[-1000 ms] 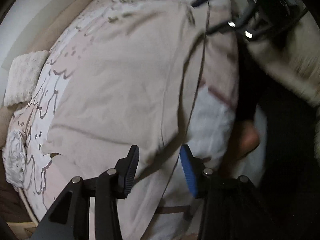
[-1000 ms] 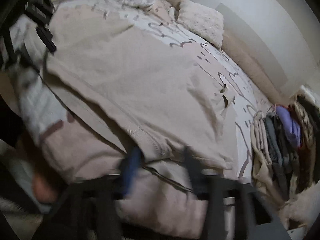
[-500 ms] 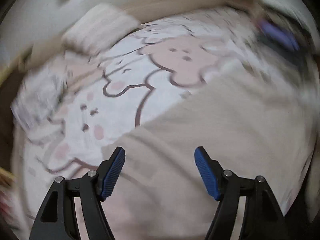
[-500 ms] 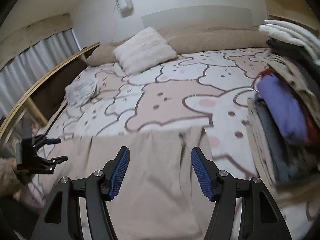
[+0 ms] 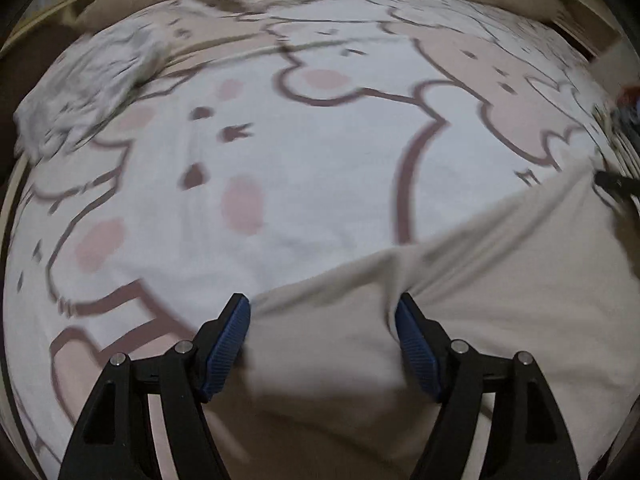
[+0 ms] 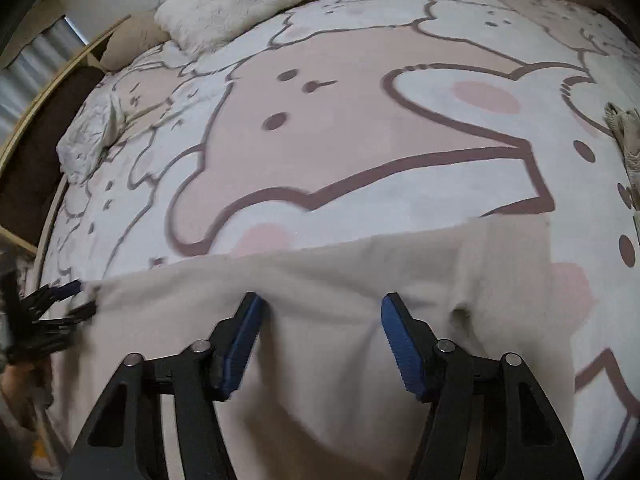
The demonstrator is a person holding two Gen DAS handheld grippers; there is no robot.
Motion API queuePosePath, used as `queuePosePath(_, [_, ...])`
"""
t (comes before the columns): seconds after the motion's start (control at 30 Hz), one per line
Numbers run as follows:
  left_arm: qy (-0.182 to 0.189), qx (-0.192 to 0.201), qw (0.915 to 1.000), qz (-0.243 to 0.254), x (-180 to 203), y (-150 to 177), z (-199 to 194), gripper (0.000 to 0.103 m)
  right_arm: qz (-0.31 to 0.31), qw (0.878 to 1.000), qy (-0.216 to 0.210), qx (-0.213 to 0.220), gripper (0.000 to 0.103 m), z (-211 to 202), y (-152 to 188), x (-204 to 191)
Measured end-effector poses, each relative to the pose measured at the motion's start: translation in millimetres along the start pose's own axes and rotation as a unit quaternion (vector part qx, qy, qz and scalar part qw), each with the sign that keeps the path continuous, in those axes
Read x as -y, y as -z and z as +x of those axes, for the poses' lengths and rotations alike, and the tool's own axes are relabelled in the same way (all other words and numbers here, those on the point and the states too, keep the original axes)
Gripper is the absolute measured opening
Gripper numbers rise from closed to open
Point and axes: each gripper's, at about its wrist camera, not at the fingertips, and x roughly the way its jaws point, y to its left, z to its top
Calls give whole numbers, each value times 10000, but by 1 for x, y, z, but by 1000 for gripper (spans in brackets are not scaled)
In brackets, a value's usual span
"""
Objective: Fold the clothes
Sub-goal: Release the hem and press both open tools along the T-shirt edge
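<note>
Beige garment (image 5: 460,320) now lies flat on the bed (image 5: 320,160), its far edge carried over since a second ago. The left gripper (image 5: 322,340) has just spread open, releasing it; the right gripper (image 6: 320,340) has just narrowed slightly, pads apart over cloth, so this fold looks laid.

Garment (image 6: 328,360): plain beige. Bed cover (image 6: 360,152): white/pink cartoon animals, brown outlines. Pillow (image 6: 236,0): cream, fluffy. Pads (image 6: 240,352): blue.

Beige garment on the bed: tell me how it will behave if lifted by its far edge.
The beige garment probably flops and drapes, since it lies flat with soft creases. It looks thick, so likely somewhat heavy. It should drag rather than slide on the fuzzy blanket.
</note>
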Motion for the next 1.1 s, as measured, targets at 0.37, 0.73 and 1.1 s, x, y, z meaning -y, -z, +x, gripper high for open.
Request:
queuePosePath(0.37, [-193, 659, 9974, -195, -30, -15, -47, 74, -270, 9968, 572, 495, 59, -42, 13, 14])
queuePosePath(0.73, [-5, -235, 9921, 1228, 6, -14, -2, 42, -605, 9971, 322, 338, 59, -16, 1, -11])
queuePosePath(1.1, [361, 168, 9970, 670, -1, 9, -31, 4, -971, 9920, 521, 621, 60, 4, 18, -5])
